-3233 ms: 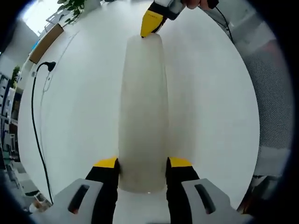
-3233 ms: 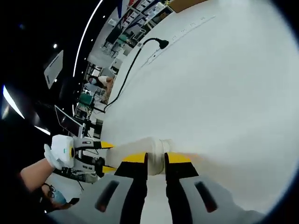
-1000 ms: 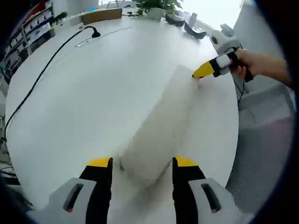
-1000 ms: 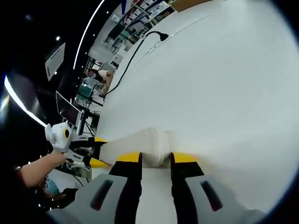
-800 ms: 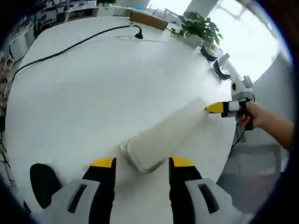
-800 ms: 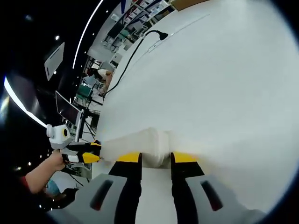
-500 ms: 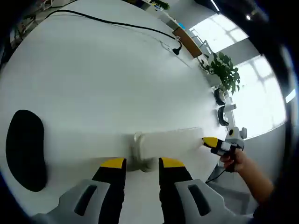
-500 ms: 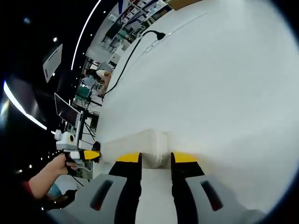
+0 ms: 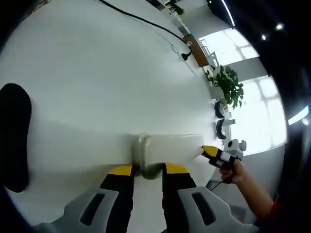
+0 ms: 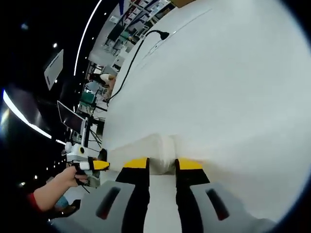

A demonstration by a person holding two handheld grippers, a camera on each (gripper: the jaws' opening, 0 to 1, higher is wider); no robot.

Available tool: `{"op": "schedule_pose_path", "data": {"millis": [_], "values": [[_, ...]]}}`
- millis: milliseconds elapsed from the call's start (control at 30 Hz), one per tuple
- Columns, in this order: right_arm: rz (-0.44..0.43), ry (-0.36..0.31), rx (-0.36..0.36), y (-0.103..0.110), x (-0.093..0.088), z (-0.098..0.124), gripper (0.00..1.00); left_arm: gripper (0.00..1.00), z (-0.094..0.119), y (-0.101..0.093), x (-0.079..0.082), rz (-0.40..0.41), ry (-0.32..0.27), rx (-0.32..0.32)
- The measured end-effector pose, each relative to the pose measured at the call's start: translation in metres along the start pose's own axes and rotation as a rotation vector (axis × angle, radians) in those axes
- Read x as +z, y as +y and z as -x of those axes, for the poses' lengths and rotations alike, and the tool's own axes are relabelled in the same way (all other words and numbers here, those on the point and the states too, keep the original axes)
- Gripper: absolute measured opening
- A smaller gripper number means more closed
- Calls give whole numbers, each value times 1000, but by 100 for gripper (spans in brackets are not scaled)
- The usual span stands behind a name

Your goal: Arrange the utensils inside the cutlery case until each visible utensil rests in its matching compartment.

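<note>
- Left gripper view: a broad white counter (image 9: 97, 87) runs away under the camera, bare apart from a translucent white cutlery case (image 9: 167, 148) lying on it and a black cable (image 9: 141, 20) that crosses its far part to a plug.
- Left gripper view: a black oval object (image 9: 13, 136) lies at the counter's edge on the picture's left side; what it is cannot be told.
- Left gripper view: beyond the counter stand a potted plant (image 9: 226, 87), bright windows (image 9: 243, 58) and a brown box (image 9: 198, 48).
- Left gripper view: the left gripper (image 9: 147, 169) has its yellow-tipped fingers (image 9: 121, 170) set on either side of the case's near end, close against it; whether they squeeze it cannot be told.
- Left gripper view: the right gripper (image 9: 210, 150) meets the case's far end, held by a hand (image 9: 233, 170) with a red sleeve; its fingers cannot be told apart there.
- Right gripper view: the same white counter (image 10: 228, 92) fills the upper right, with the cable (image 10: 133, 58) and plug near its far edge.
- Right gripper view: past the counter's edge lies a dark room with shelving (image 10: 133, 22), a monitor (image 10: 73, 128) and long strip lights (image 10: 24, 119).
- Right gripper view: the right gripper (image 10: 162, 165) has its fingers (image 10: 137, 164) closed narrowly on the end of the case (image 10: 153, 148), which lies lengthwise on the counter.
- Right gripper view: the left gripper (image 10: 99, 166) comes in low on the left, held in a hand (image 10: 73, 177), its yellow tip near the case's other end.
- No utensils can be seen through the case in either view.
</note>
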State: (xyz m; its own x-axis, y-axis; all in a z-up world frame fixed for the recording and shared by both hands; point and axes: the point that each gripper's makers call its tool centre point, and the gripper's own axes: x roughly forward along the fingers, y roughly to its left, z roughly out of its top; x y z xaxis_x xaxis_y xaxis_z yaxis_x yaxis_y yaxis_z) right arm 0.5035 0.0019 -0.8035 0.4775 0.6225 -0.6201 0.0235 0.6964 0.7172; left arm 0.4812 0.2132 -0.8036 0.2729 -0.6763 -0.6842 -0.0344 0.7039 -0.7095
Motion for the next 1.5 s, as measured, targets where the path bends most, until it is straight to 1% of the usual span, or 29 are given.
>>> {"op": "schedule_pose_path", "data": {"millis": [33,67,133,167,233,333,400,500,600,767,867,933,967,1033,1067,1100,1133,1200,1233,1267,1300,1333,1367,1400,1433,1467,1500], "values": [[-3,6,0,0,0,0,16,20,-1,-2,1,-5,6,5],[2,12,0,0,0,0,16,19,-1,-2,2,-32,20,13],[8,21,-2,0,1,-1,16,19,-1,-2,3,-24,29,12],[10,25,-1,0,1,-1,16,19,-1,-2,2,-31,27,14],[17,12,1,0,1,0,16,20,0,-1,2,-9,21,15],[2,24,-4,0,-3,3,16,20,1,-3,2,-39,-4,37],[27,27,-12,-3,-9,10,16,21,-1,-6,-1,-65,1,43],[13,16,-19,-8,-15,21,16,21,-3,-10,-9,-62,-8,50],[24,1,-35,-11,-17,26,16,21,-4,-13,-14,-84,-35,66],[27,-30,-50,-17,-16,32,17,22,-6,-16,-21,-78,-46,67],[37,-50,-62,-20,-14,36,17,22,-10,-20,-24,-60,-62,52],[51,-55,-65,-20,-13,37,17,23,-11,-21,-24,-14,-78,35],[44,-51,-66,-21,-13,36,18,23,-10,-20,-23,4,-91,35],[29,-30,-67,-21,-14,37,19,23,-7,-19,-19,-37,-122,45],[30,-29,-96,-25,-14,40,21,22,-5,-20,-18,-68,-132,56],[43,-49,-113,-27,-10,43,24,23,-4,-21,-16,-95,-142,59],[51,-65,-111,-26,-7,45,28,25,0,-24,-12,-97,-169,62],[76,-88,-104,-23,-3,50,32,35,6,-30,-5,-132,-209,58],[138,-103,-108,-21,2,55,33,41,9,-32,-4,-135,-221,59],[202,-126,-110,-17,7,60,33,49,12,-33,-2,-146,-232,62],[205,-101,-144,-19,4,65,34,55,15,-35,-1,-160,-240,66],[245,-98,-161,-18,5,71,34,59,18,-36,1,-182,-252,72],[291,-110,-149,-14,8,74,34,60,24,-40,4,-233,-278,72],[348,-106,-119,-5,8,78,34,59,28,-45,6,-267,-299,70],[375,-101,-107,0,9,81,36,57,32,-48,7,-294,-314,72],[411,-105,-101,4,10,85,38,58,38,-53,5,-299,-316,70],[480,-95,-86,14,9,91,41,60,41,-59,6,-319,-328,53]]}}
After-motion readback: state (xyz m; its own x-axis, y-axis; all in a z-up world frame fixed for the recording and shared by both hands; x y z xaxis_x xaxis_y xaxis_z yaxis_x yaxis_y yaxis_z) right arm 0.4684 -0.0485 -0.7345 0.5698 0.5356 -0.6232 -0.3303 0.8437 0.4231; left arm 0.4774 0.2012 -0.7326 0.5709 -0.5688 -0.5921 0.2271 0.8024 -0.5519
